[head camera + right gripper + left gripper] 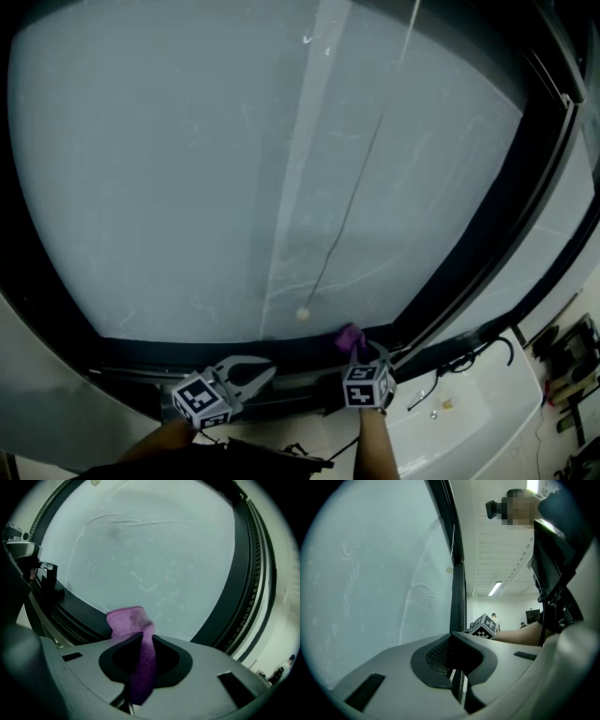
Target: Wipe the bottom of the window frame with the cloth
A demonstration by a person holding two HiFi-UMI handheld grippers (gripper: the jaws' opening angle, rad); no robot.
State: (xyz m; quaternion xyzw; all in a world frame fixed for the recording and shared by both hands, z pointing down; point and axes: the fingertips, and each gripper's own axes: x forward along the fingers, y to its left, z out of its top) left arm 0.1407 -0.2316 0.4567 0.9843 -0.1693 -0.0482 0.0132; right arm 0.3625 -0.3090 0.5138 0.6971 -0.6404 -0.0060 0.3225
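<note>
Cloth [139, 658] pinched in right tool [359, 349], forearm [373, 445] extended to window frame [291, 347].

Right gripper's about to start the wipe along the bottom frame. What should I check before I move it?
1. Cloth clamped in right gripper: ok, jaws closed on it.
2. Cloth touching bottom frame: cannot tell.
3. Left gripper empty: ok, jaws together on nothing.
4. Leftward path free: not ok, left gripper sits at the frame there.
5. Cord bead apart from cloth: ok, but close, just up-left.
</note>
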